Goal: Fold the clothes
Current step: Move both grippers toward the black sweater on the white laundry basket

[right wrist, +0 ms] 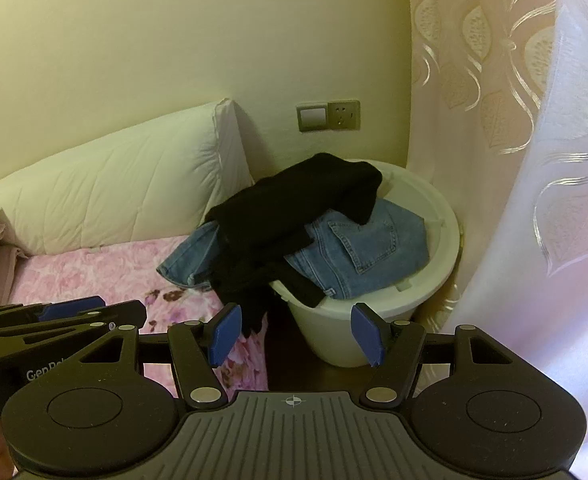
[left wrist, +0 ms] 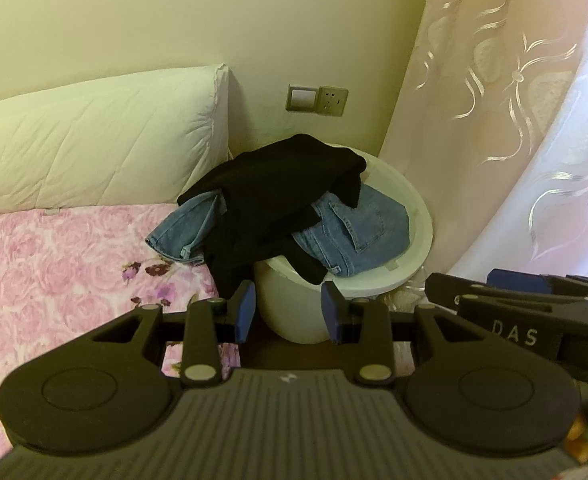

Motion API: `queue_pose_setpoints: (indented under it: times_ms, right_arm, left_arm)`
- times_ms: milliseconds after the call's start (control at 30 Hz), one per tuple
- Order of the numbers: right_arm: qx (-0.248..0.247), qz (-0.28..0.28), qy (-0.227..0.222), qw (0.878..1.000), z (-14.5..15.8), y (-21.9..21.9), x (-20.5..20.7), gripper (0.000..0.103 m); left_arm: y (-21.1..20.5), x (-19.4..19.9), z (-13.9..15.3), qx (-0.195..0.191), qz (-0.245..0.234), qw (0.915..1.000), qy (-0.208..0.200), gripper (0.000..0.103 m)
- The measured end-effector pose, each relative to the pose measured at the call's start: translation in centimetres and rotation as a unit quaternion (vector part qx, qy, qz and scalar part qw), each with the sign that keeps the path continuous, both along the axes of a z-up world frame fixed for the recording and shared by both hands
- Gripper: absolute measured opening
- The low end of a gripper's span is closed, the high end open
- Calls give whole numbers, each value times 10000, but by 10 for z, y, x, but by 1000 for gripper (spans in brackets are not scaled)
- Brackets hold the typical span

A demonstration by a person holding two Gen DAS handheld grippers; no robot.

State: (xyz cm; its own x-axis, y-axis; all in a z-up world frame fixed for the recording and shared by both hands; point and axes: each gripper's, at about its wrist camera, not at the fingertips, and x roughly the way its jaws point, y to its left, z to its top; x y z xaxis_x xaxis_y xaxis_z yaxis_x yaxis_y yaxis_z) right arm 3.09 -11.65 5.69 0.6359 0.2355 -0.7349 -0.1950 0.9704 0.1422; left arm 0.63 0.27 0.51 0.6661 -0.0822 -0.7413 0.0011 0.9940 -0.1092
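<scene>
Both claws apart and empty, left claw (left wrist: 287, 312) and right claw (right wrist: 296, 334), short of the white basket (left wrist: 410, 268); best to pinch the black garment (left wrist: 277, 196) first, clear of the jeans (left wrist: 358, 232).

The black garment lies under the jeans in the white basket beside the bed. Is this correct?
Not quite. The black garment lies on top of the jeans, not under them; both wrist views show it. The rest holds: white basket, beside the bed.

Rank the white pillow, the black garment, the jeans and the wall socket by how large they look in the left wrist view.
1. white pillow
2. black garment
3. jeans, partly hidden under the garment, so this rank is unsure
4. wall socket
</scene>
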Motion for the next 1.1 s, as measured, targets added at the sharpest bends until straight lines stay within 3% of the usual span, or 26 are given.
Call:
queue_pose_setpoints:
  times_ms: [533, 1100]
  right_arm:
    - [-8, 0, 22, 10000, -8, 3, -1, 65]
    - [-28, 27, 31, 10000, -12, 20, 3, 65]
  left_arm:
    - [6, -17, -28, 320, 88, 9994, 23, 32]
    - [19, -14, -26, 368, 40, 9991, 186, 32]
